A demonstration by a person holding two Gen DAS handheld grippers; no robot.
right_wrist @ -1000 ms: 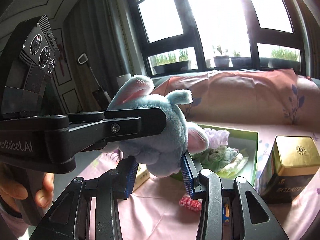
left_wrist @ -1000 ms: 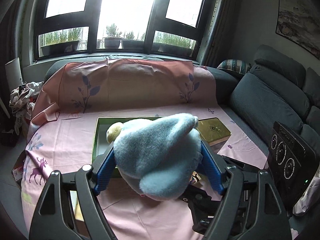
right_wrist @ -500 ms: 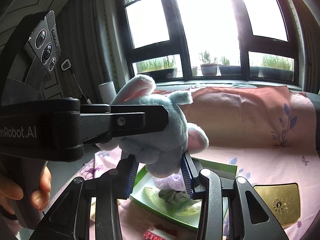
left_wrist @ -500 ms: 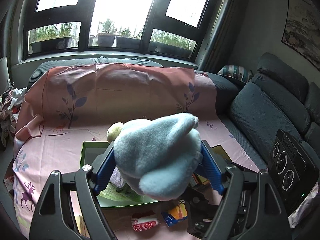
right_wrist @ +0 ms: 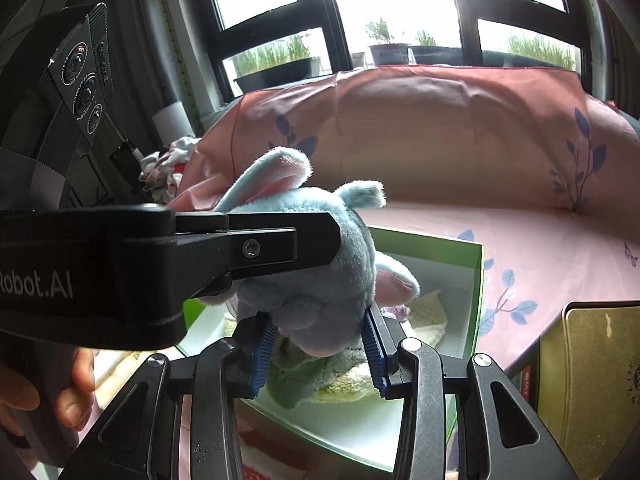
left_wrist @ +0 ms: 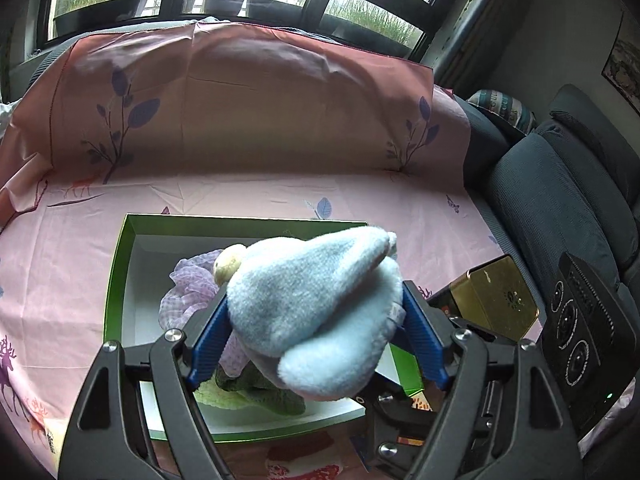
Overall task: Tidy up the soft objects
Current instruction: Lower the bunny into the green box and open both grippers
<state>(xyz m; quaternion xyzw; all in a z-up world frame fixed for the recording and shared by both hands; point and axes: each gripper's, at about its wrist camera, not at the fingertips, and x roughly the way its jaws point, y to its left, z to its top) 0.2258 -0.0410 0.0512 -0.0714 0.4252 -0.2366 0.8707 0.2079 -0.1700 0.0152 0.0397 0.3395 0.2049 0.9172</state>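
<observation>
A light blue plush animal [left_wrist: 316, 312] with pink-lined ears is held by both grippers at once. My left gripper [left_wrist: 316, 340] is shut on its body, and my right gripper [right_wrist: 316, 340] is shut on its lower part [right_wrist: 320, 300]. The plush hangs above an open green box [left_wrist: 116, 272] with a white inside. In the box lie a lilac cloth [left_wrist: 192, 292], a dark green knitted cloth [left_wrist: 260, 392] and a pale yellow cloth [right_wrist: 428, 312]. The left gripper's arm [right_wrist: 160, 272] crosses the right wrist view.
The box stands on a pink patterned sheet [left_wrist: 240, 196] spread over a sofa. A gold tin [left_wrist: 500, 300] stands right of the box, also in the right wrist view [right_wrist: 592, 380]. Small red and orange packets [left_wrist: 304, 464] lie at the box's near edge. Grey sofa cushions [left_wrist: 560, 208] stand at right.
Both grippers have carried the plush forward and down, so it now hangs over the open box. The grip on the plush is unchanged.
</observation>
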